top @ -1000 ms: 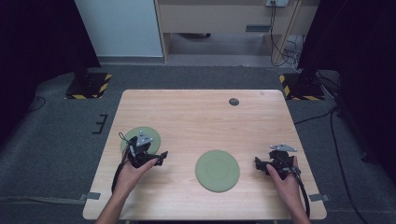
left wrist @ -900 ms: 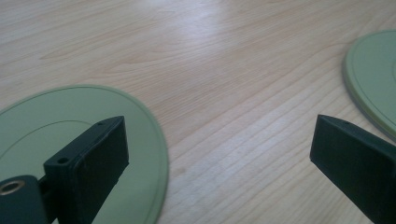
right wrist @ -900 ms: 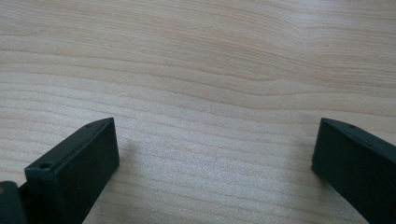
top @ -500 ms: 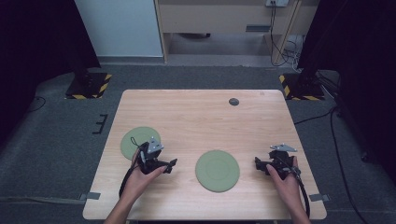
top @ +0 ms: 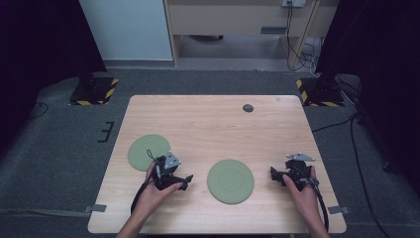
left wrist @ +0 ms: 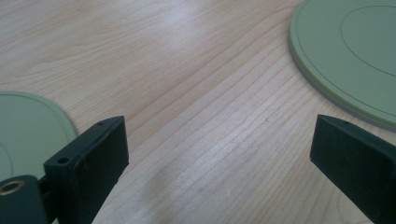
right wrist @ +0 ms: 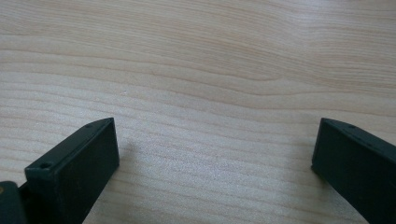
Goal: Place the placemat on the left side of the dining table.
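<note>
Left gripper (top: 184,181): I see its jaws spread wide, empty, between the two plates.
Right gripper (top: 275,173): jaws apart over bare wood, right of the centre plate.
Centre plate (top: 230,180): flat, round, matte green, nothing on it.
Left plate (top: 148,151): same green, empty, beyond the left gripper.
Plates: two.
Table (top: 213,124): one small dark disc (top: 247,107) far beyond the centre plate.

Bright even table light, dark surroundings, soft shadows, slight blur
</note>
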`<state>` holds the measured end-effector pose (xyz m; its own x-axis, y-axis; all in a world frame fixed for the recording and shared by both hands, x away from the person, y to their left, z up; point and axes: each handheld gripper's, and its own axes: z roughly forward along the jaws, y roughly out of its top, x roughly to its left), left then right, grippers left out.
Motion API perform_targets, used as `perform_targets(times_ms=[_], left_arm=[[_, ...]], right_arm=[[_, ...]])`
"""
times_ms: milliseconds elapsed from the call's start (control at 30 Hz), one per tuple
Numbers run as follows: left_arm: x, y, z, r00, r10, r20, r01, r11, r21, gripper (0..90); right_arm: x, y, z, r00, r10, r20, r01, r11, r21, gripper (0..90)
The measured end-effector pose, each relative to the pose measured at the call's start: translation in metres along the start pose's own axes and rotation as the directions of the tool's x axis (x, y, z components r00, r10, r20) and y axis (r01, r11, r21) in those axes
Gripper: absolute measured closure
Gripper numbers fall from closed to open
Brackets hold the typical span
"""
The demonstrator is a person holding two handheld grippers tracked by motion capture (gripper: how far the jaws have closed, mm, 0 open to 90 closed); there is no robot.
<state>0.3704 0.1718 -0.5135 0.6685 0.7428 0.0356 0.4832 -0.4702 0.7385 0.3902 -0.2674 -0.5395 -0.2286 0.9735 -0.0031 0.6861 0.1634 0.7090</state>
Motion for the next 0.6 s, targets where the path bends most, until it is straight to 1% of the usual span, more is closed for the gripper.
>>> perform_targets(times_ms=[167, 467, 600], left_arm=[[-0.004, -0.002, 0.003, 0.9998, 0.003, 0.017, -0.003, 1.0, 0.005, 3.9], [-0.008, -0.002, 0.005, 0.9996, 0.008, 0.026, -0.008, 0.9999, 0.009, 3.9], [-0.014, 0.002, 0.008, 0.9992, 0.02, 0.035, -0.02, 0.9998, 0.009, 3.8]], right_arm=[[0.0, 0.0, 0.0, 1.0, 0.0, -0.001, 0.0, 1.0, 0.0, 0.9], [0.0, 0.0, 0.0, 1.0, 0.0, -0.002, 0.0, 1.0, 0.0, 0.9], [0.0, 0.0, 0.0, 1.0, 0.0, -0.002, 0.0, 1.0, 0.0, 0.9]])
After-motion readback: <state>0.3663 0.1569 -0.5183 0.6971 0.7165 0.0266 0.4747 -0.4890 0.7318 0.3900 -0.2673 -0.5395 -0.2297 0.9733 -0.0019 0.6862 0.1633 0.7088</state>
